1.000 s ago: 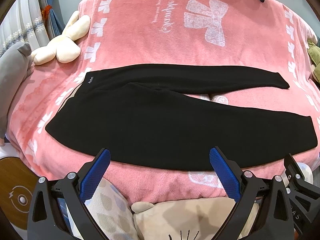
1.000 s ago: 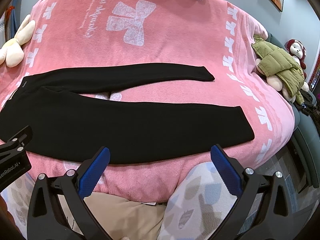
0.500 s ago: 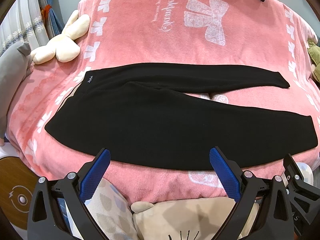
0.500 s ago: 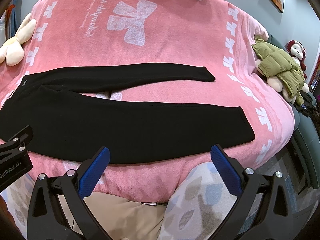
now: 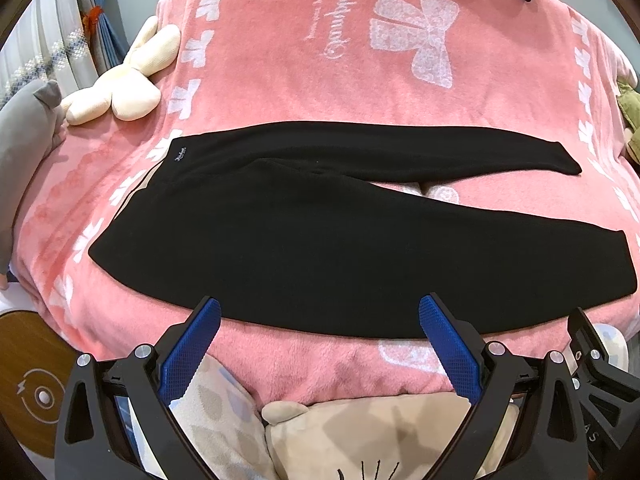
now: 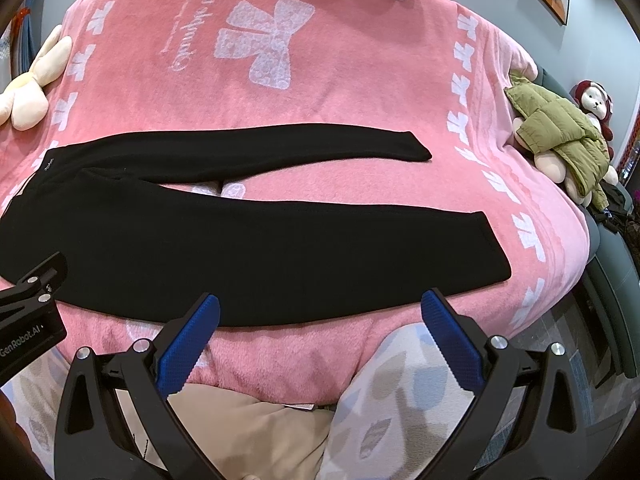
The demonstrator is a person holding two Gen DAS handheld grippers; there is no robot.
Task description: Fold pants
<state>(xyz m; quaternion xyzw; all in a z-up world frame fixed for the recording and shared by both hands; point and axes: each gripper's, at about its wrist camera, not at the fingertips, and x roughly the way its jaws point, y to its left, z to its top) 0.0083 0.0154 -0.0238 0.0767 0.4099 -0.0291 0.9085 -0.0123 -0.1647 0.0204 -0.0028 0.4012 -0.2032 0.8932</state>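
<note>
Black pants (image 5: 304,236) lie flat on a pink blanket (image 5: 320,80), waistband to the left, both legs stretched to the right and spread apart at the cuffs. In the right wrist view the same pants (image 6: 256,248) end in two cuffs, the near one wider. My left gripper (image 5: 320,314) hovers open just short of the near edge of the seat and thigh. My right gripper (image 6: 320,312) is open too, in front of the near leg's lower part. Neither touches the cloth.
A cream plush rabbit (image 5: 124,80) lies at the blanket's left edge beside a grey pillow (image 5: 24,132). A plush toy in an olive jacket (image 6: 560,136) sits at the right edge. Patterned cushions (image 5: 320,432) lie below both grippers. A round wooden stand (image 5: 28,384) is at lower left.
Both grippers have crept slightly forward toward the pants; the pants have not moved.
</note>
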